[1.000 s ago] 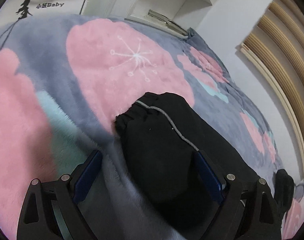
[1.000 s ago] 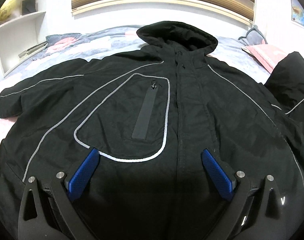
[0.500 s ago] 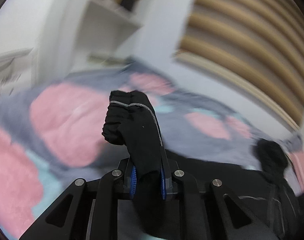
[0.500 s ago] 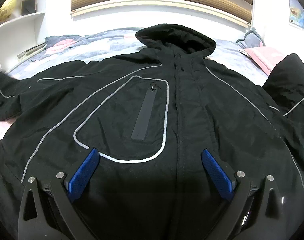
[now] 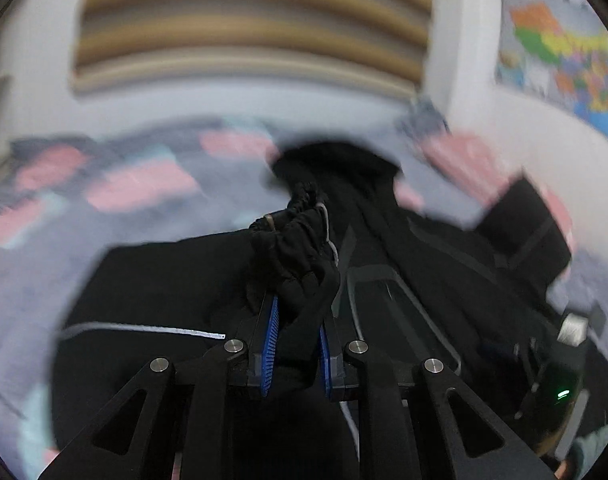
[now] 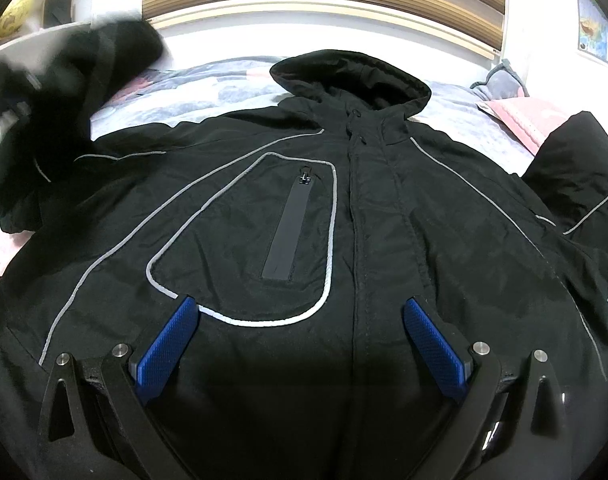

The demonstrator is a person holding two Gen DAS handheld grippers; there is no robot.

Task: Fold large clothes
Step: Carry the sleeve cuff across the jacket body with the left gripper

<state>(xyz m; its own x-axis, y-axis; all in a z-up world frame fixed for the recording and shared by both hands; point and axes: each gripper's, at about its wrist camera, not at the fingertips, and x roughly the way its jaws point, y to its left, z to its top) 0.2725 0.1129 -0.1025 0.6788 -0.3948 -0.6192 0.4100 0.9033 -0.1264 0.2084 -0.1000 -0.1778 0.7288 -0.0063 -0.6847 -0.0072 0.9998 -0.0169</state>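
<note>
The left gripper [image 5: 296, 332] is clamped on the elastic cuff [image 5: 294, 236] of the jacket's sleeve; the blue pads [image 5: 270, 344] stand narrow with bunched black fabric pinched between them, and the gathered cuff end projects above the fingertips at the centre of the left wrist view. One second ago the same jaws stood wide on either side of the cuff, which lay flat on the blanket; the jaws have since shut on it, and the sleeve has been lifted off the bed and carried toward the body of the garment. The left wrist view is blurred, consistent with fast motion. In the right wrist view the raised sleeve [image 6: 76, 68] now appears as a blurred dark mass in the upper left of the frame, where it previously lay low at the left edge. The black hooded jacket [image 6: 364, 208] lies face up and spread on the floral blanket [image 6: 208, 88], hood [image 6: 356, 72] toward the top of the frame, chest pocket zipper [image 6: 290, 224] left of centre, and the other sleeve [image 6: 576, 172] bent at the right edge. The right gripper [image 6: 304, 344] hangs over the lower front of the jacket with its pads wide apart and nothing between them; its position is unchanged. Assessment: the first sleeve fold is under way, and the cuff must be laid across the chest before release.
</note>
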